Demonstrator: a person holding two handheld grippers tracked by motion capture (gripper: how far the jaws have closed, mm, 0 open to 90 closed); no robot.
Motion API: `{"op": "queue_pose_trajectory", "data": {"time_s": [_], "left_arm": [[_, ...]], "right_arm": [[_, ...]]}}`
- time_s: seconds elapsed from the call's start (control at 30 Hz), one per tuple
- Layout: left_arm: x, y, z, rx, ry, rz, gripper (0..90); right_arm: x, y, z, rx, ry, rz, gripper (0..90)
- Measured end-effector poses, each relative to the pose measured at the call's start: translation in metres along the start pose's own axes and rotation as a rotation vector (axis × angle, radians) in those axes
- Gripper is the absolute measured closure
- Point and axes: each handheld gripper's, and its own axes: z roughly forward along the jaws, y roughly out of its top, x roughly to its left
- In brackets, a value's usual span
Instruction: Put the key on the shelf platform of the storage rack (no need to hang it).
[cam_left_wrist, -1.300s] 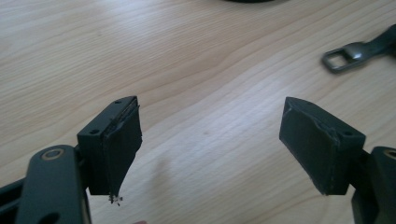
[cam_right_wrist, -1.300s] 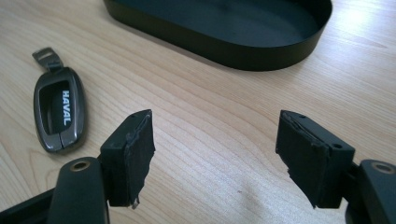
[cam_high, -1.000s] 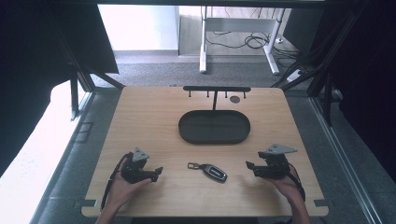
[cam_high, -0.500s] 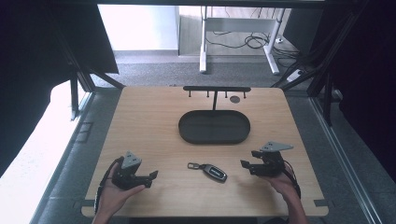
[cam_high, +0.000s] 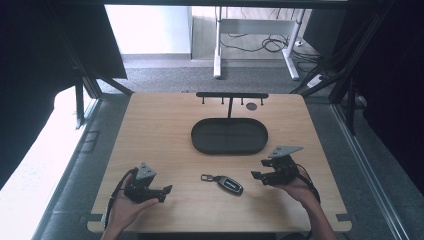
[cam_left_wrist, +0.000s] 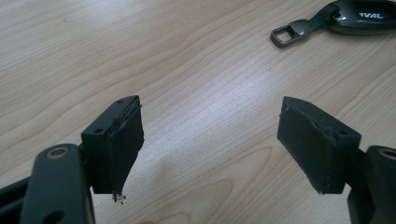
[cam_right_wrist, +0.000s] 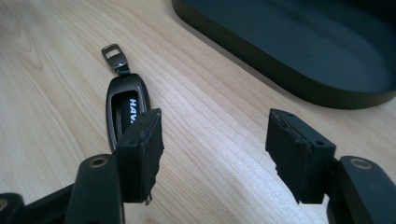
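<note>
High view shows the key fob flat on the counter, between both tools and nearer the right hand-held gripper, with the tray beyond it. Both the right one and the left hand-held gripper stand wide open and empty. The fob is thin and smooth, so a jaw may push it away instead of gripping it.

Worktop: light wood grain. Tray centre frame: matte black. Key fob lower centre: dark grey, white lettering. Both claws black, left, right. Floor grey.
</note>
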Motion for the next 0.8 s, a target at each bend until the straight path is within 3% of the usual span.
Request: {"op": "queue_pose_trajectory", "data": {"time_s": [0.23, 0.47, 0.8], "left_arm": [[-0.001, -0.001, -0.004, -0.024, -0.028, -0.015, 23.2], [-0.003, 0.000, -0.004, -0.019, -0.027, -0.008, 22.8], [-0.002, -0.001, -0.006, -0.021, -0.030, 0.000, 23.0]], "right_arm": [[0.012, 0.024, -0.004, 0.048, 0.036, -0.060, 40.3], [0.024, 0.041, -0.002, 0.112, 0.068, -0.114, 40.9], [0.046, 0.060, 0.023, 0.216, 0.133, -0.182, 41.1]]}}
